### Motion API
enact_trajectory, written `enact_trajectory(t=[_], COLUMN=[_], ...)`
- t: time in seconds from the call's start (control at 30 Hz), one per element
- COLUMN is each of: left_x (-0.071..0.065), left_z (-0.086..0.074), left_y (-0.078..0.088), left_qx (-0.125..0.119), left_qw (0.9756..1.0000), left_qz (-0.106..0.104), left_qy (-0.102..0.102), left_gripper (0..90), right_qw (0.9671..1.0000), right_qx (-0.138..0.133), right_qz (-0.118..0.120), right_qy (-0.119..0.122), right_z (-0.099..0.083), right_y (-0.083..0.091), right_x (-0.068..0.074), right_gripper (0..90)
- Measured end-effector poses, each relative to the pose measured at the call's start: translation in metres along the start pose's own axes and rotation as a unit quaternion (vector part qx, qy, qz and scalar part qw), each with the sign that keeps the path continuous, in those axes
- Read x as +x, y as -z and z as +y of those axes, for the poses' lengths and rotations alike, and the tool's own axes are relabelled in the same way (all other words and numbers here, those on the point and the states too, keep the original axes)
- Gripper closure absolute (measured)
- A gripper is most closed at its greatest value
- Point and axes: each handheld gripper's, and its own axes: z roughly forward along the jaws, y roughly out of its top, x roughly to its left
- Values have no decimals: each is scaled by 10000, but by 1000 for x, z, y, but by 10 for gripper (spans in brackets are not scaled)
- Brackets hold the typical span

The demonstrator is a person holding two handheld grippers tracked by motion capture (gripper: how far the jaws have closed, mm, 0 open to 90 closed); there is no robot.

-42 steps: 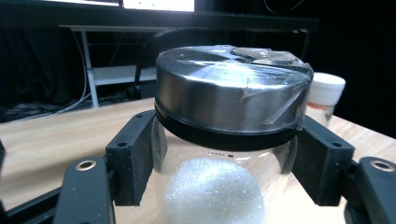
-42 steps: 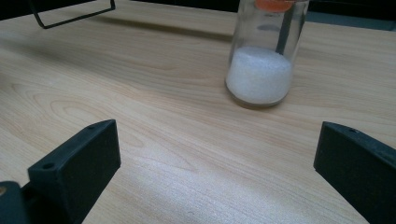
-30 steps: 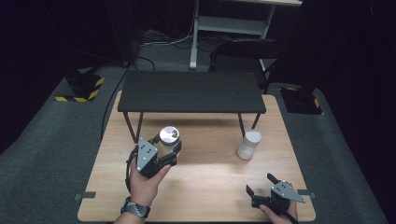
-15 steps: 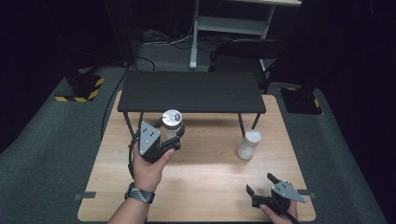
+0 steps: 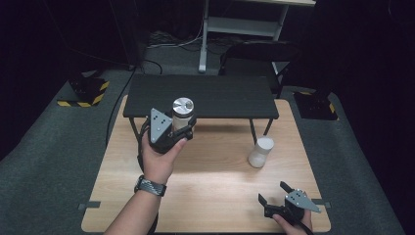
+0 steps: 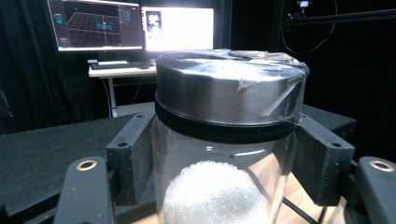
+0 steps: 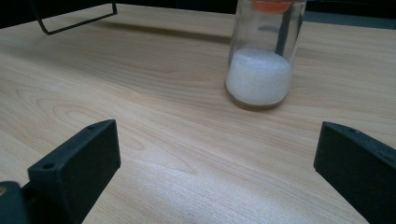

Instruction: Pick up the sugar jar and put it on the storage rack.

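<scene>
No readable text, label, brand or number anywhere. Lettering on the two monitors [image 6: 130, 25] in the left gripper view too small and blurred to make out. Yellow-and-black hazard stripes on the floor block [image 5: 83, 93], without words.

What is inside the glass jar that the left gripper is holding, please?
The jar holds a mound of white grains in its lower part. Its metal lid hides the top, and its bottom is out of frame.

jar [image 6: 224, 186]: clear glossy glass, white grains | lid [image 6: 229, 93]: brushed metal, film-wrapped, black band | pads [image 6: 133, 154]: matt black plastic | table [image 7: 154, 107]: smooth pale wood | shelf [image 5: 200, 95]: matt black
</scene>
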Motion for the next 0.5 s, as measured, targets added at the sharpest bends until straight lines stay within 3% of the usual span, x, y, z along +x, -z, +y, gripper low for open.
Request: enact_trajectory(t=[0.5], left_x=[12], left_z=[9], left_y=[-35], left_qx=[60], left_qw=[9998], left_qz=[195], left_qy=[-33], left_gripper=[304], right_qw=[10000], right_qx=[-31], right_qz=[-12], right_qy=[-23], right_z=[-1], right_y=[0], right_x=[-1], right_gripper=[0])
